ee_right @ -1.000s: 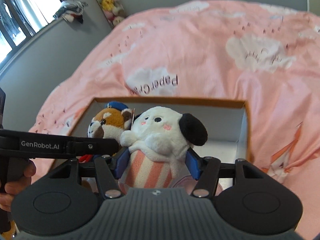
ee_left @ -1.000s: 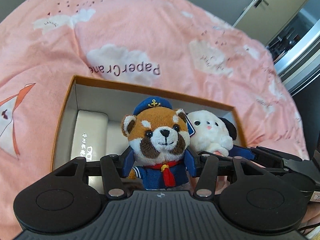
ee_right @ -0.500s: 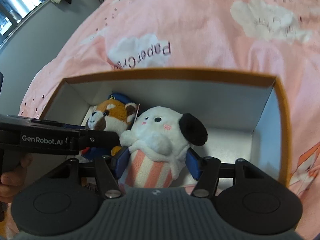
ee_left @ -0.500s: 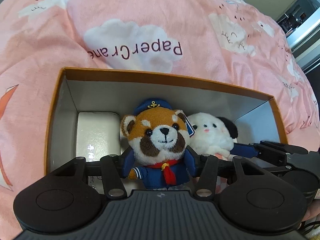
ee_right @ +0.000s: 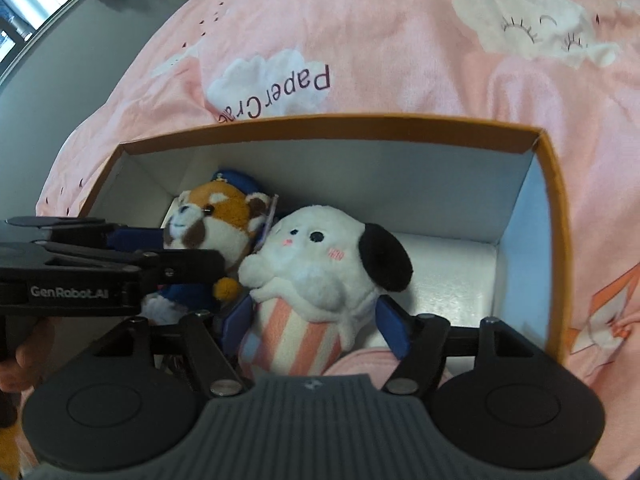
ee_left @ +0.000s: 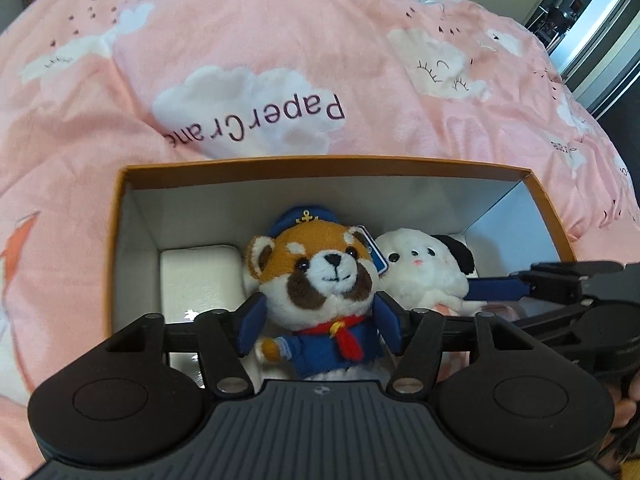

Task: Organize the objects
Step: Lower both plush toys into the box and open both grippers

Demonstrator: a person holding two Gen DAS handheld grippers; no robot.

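Pink bed cover (ee_left: 280, 40) carries orange box (ee_left: 320, 160). Left view only: white block (ee_left: 200, 276) at box's 9 o'clock. Red panda plush (ee_left: 320, 276) within left gripper (ee_left: 318, 324), jaws opening. Dog plush (ee_right: 320, 264), 3 o'clock of panda, within right gripper (ee_right: 316, 330), jaws opening.

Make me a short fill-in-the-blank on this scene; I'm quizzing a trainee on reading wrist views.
1. Both plush toys sit inside an orange-rimmed ____.
2. The red panda wears a blue ____ with an anchor.
3. The white dog has one ____ ear.
4. The box rests on a ____ blanket with clouds.

Missing words: box; cap; black; pink
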